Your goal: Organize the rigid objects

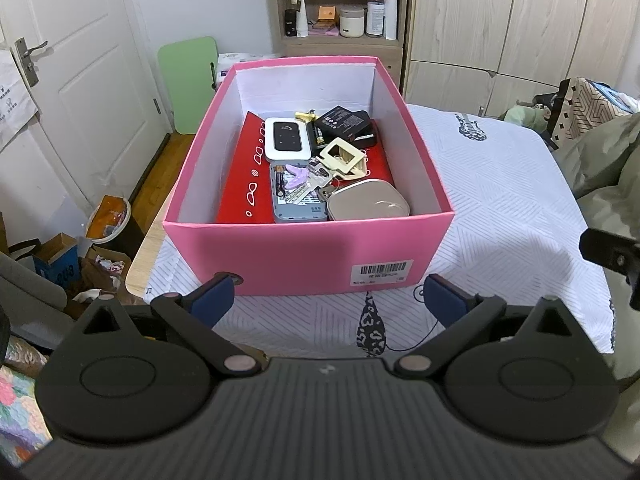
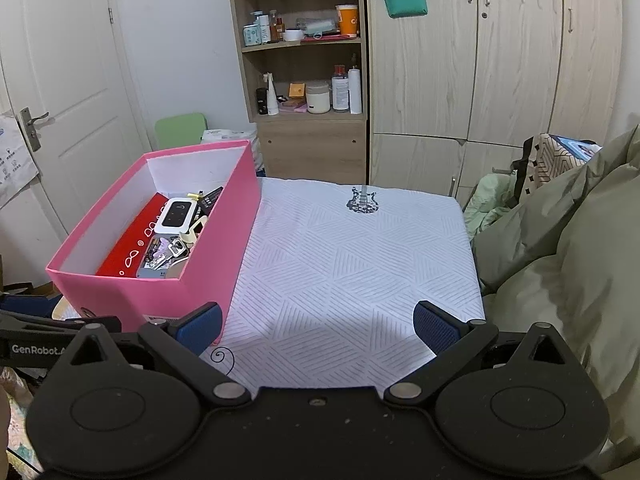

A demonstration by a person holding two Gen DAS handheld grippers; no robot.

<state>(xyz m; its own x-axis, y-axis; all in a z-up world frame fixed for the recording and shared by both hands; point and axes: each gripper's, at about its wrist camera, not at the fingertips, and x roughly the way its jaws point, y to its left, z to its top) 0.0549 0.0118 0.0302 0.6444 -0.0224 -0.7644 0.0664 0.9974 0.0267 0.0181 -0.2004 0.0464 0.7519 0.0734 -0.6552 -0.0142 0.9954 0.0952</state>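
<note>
Pink box (image 1: 308, 256) sits on white patterned cloth (image 1: 500, 200) over the bench. Inside: red flat box (image 1: 236, 196) at bottom, white router (image 1: 287, 138), grey device (image 1: 294, 200) under keys (image 1: 308, 184), cream frame (image 1: 342, 156), black battery pack (image 1: 346, 122), beige case (image 1: 368, 202). Left gripper (image 1: 326, 300) jaws wide apart, empty, just before the box. Right gripper (image 2: 318, 326) jaws wide apart, empty, beside it. Olive bedding (image 2: 560, 260) right.
</note>
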